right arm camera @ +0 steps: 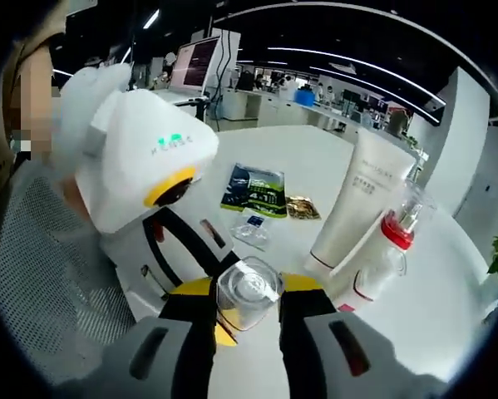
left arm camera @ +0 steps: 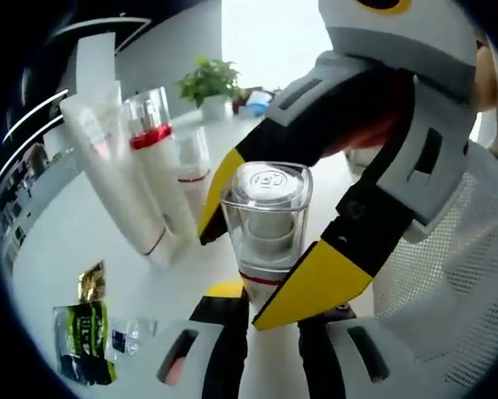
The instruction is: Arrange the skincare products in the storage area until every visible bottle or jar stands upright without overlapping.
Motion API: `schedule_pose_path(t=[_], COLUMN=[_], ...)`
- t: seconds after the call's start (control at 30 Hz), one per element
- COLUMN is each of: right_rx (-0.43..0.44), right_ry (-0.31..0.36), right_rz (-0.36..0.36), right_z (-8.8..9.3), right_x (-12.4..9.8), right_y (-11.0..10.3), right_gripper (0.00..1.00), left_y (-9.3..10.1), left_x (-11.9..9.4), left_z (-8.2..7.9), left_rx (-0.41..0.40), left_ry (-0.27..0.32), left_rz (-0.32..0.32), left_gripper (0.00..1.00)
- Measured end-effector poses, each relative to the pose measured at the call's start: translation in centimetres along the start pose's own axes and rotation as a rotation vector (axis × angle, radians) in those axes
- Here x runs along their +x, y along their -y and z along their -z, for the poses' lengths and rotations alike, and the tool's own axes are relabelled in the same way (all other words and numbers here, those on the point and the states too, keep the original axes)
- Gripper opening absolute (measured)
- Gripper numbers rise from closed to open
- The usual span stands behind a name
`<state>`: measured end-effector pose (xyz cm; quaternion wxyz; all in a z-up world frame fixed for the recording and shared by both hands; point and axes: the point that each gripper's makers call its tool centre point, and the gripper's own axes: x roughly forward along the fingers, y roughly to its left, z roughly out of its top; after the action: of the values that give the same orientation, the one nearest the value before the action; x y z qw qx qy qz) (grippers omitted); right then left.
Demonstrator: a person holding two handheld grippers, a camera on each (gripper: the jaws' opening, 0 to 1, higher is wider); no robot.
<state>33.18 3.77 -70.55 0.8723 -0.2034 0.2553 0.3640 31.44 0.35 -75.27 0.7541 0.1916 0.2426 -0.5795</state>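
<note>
Near: our right gripper [right arm camera: 250,314] pinches the clear-capped bottle [left arm camera: 265,220], upright on the table [left arm camera: 66,241] | left gripper [left arm camera: 269,332] jaws flank its base, contact unclear | we should lower straight, release gently | far: tube [left arm camera: 115,183] leans on red-collared bottle [left arm camera: 153,158].

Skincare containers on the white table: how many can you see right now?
4: a clear square-capped bottle between the tongs, a tall white tube, a red-collared white bottle beside it, a smaller white bottle behind. Others may be hidden.
</note>
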Motion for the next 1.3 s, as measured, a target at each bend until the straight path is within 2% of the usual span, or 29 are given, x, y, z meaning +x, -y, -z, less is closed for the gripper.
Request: schedule_pose_path(t=[0.17, 0.3, 0.37, 0.5, 0.53, 0.9, 1.13, 1.3], right_rx=[0.025, 0.088, 0.104, 0.218, 0.224, 0.285, 0.323, 0.336], right_ry=[0.013, 0.044, 0.048, 0.099, 0.104, 0.090, 0.073, 0.076], right_rz=[0.022, 0.044, 0.057, 0.080, 0.081, 0.099, 0.123, 0.137], right_z=[0.0, 0.0, 0.3, 0.4, 0.5, 2.2, 3.2, 3.1], right_x=[-0.1, -0.7, -1.0, -2.3, -2.6, -5.1, -6.1, -6.7], right_y=[0.5, 1.4, 1.9, 2.8, 2.9, 3.4, 3.5, 3.9], right_gripper=[0.30, 0.39, 0.40, 0.44, 0.45, 0.64, 0.65, 0.66], left_y=[-0.3, -0.4, -0.6, -1.0, -1.2, -3.5, -4.7, -5.3], left_x=[0.3, 0.6, 0.7, 1.0, 1.1, 2.2, 3.0, 3.4], left_z=[-0.2, -0.4, -0.4, -0.6, -0.7, -1.5, -2.0, -2.3], left_rx=[-0.002, 0.004, 0.005, 0.003, 0.002, 0.006, 0.000, -0.003], left_ry=[0.006, 0.012, 0.014, 0.018, 0.019, 0.022, 0.025, 0.030], left_rz=[0.018, 0.036, 0.042, 0.045, 0.045, 0.034, 0.028, 0.025], left_gripper=[0.18, 0.18, 0.18, 0.18, 0.18, 0.18, 0.18, 0.18])
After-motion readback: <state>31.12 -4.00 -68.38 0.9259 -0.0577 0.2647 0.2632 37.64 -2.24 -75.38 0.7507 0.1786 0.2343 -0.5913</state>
